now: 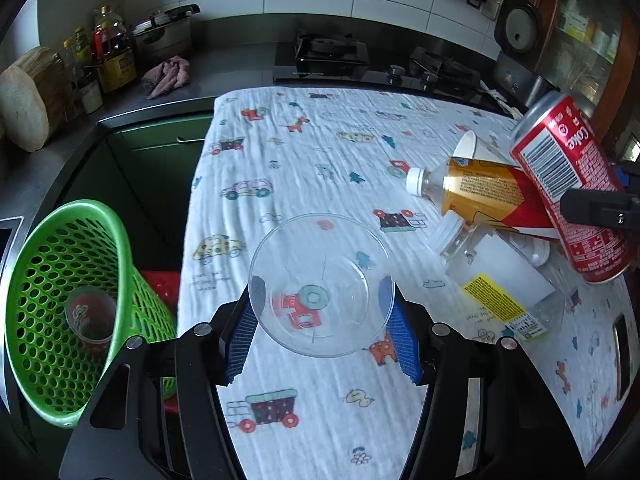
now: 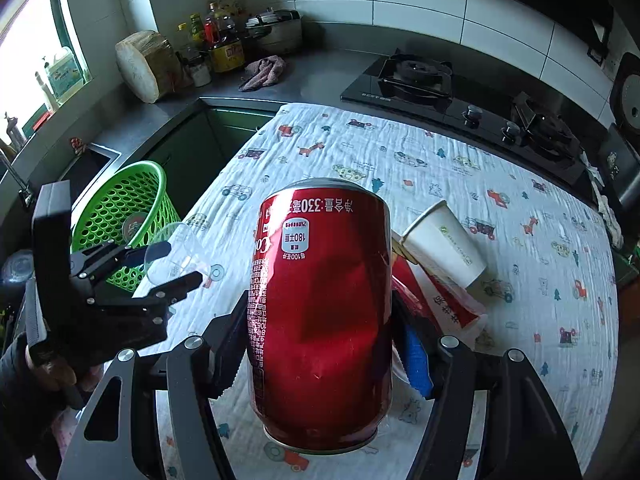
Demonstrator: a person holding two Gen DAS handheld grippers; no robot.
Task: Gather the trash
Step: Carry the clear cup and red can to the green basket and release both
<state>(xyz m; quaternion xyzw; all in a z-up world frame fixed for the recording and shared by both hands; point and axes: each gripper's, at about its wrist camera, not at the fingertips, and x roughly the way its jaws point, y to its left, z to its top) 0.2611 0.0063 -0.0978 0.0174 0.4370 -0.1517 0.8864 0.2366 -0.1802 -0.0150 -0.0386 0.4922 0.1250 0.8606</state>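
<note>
My left gripper (image 1: 322,312) is shut on a clear plastic cup (image 1: 320,284), held above the cloth-covered table (image 1: 320,152); it also shows in the right wrist view (image 2: 176,258). My right gripper (image 2: 320,344) is shut on a red Coke can (image 2: 320,312), lifted above the table; the can also shows in the left wrist view (image 1: 568,184). A green mesh basket (image 1: 64,304) stands left of the table, with a cup (image 1: 90,320) inside. On the table lie an amber bottle (image 1: 468,188), a clear bottle (image 1: 500,276) and a white paper cup (image 2: 444,244).
A kitchen counter with a gas stove (image 1: 332,56), pot (image 1: 164,36), oil bottles (image 1: 108,52), a rag (image 1: 166,76) and a wooden block (image 1: 28,108) runs behind the table. A sink (image 2: 86,168) lies beyond the basket. A red stool (image 1: 160,284) sits beside the basket.
</note>
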